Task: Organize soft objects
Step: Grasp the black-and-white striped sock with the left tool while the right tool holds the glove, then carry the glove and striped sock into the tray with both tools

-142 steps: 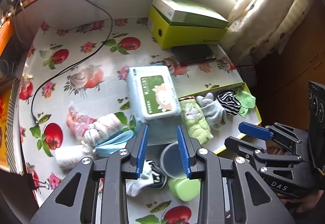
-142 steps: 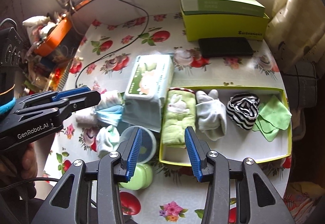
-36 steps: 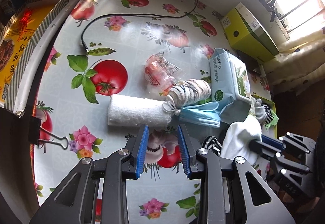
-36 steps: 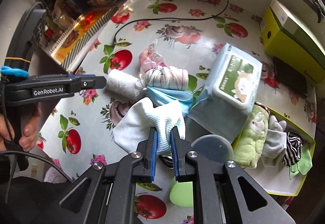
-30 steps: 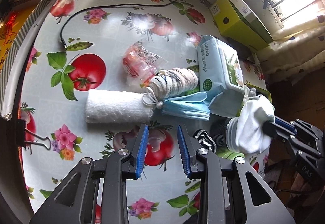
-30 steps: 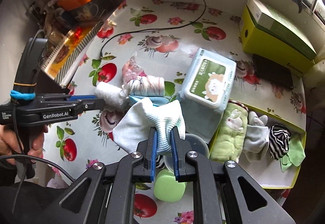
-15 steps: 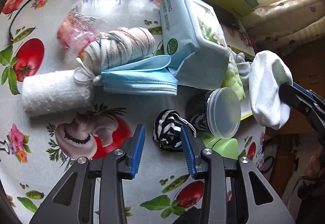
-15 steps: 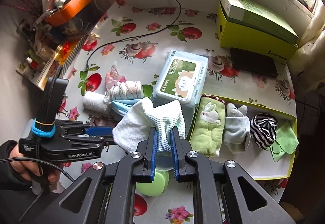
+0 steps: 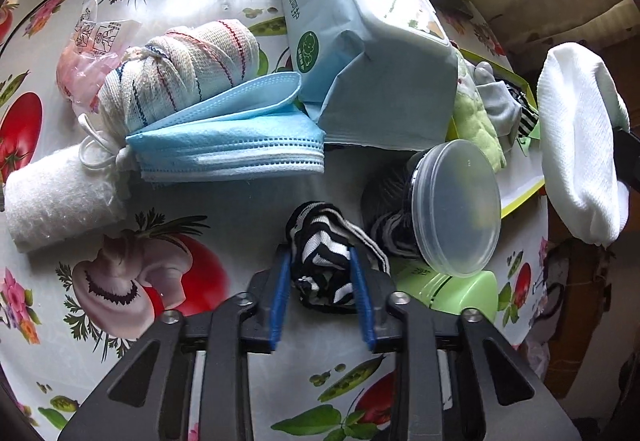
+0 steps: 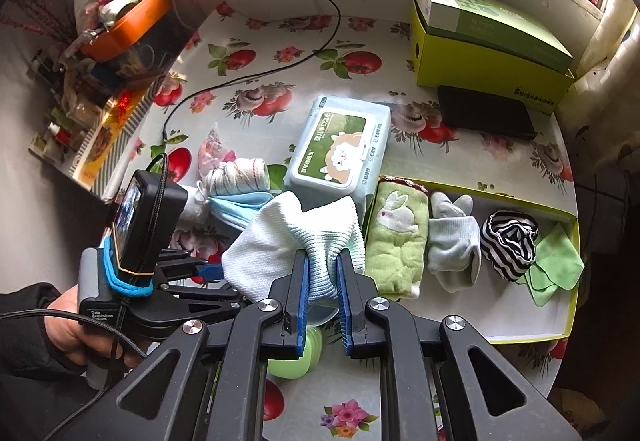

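Left hand-held gripper | closing on striped sock, lower than before | right hand-held gripper still clamps white sock

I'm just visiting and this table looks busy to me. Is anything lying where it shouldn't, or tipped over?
Yes. A clear round tub lies tipped on its side next to the green tray, with dark striped fabric inside. A striped sock lies loose on the table between the left gripper's jaws, while its apparent twin already sits in the tray.
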### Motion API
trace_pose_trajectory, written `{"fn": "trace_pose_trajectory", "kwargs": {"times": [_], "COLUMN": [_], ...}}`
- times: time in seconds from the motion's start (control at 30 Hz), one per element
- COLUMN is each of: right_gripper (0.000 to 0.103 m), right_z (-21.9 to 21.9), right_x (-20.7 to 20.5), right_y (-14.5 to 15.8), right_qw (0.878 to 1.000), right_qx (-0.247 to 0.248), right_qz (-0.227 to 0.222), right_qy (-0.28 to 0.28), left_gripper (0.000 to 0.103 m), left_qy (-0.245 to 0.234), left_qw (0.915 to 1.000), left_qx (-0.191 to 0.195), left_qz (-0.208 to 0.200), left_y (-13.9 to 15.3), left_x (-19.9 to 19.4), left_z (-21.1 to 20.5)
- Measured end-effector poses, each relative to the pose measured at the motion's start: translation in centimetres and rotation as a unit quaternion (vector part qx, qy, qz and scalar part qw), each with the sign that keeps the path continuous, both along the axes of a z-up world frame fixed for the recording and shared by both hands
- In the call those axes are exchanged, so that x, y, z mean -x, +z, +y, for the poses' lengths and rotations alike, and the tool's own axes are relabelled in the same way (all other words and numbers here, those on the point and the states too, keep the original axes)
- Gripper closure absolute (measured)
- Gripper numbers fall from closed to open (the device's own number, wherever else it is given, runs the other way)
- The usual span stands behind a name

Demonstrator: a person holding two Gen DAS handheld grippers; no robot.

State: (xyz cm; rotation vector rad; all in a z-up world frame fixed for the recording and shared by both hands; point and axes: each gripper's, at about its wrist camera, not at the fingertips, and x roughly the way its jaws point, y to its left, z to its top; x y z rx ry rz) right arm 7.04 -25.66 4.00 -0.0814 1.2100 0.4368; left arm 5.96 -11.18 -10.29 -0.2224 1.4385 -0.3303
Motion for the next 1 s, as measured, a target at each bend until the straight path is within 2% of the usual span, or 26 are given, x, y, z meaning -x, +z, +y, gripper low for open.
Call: {"fn": "trace_pose_trajectory", "kwargs": {"times": [0.17, 0.7, 1.0], "right_gripper": [0.091, 0.091, 0.091], "right_z": [-0.1, -2.2, -4.1], "right_x": [0.0, -0.3, -0.1], "right_y": [0.1, 0.7, 0.7], "right_qw": [1.000, 0.999, 0.998], "right_qx": [-0.003, -0.014, -0.017], "right_qz": [-0.003, -0.012, -0.015], "right_qy": [-0.003, -0.031, -0.053], "left_gripper": [0.089, 0.090, 0.090], "left_qy": [0.010, 0.063, 0.057], "left_qw": [0.9999, 0.9954, 0.9947], "left_qx": [0.001, 0.008, 0.010], "left_qz": [-0.010, -0.072, -0.086], "left_y": [0.7, 6.6, 7.9], "left_x": [0.4, 0.0, -0.2], "left_z": [1.0, 6.2, 5.1]}}
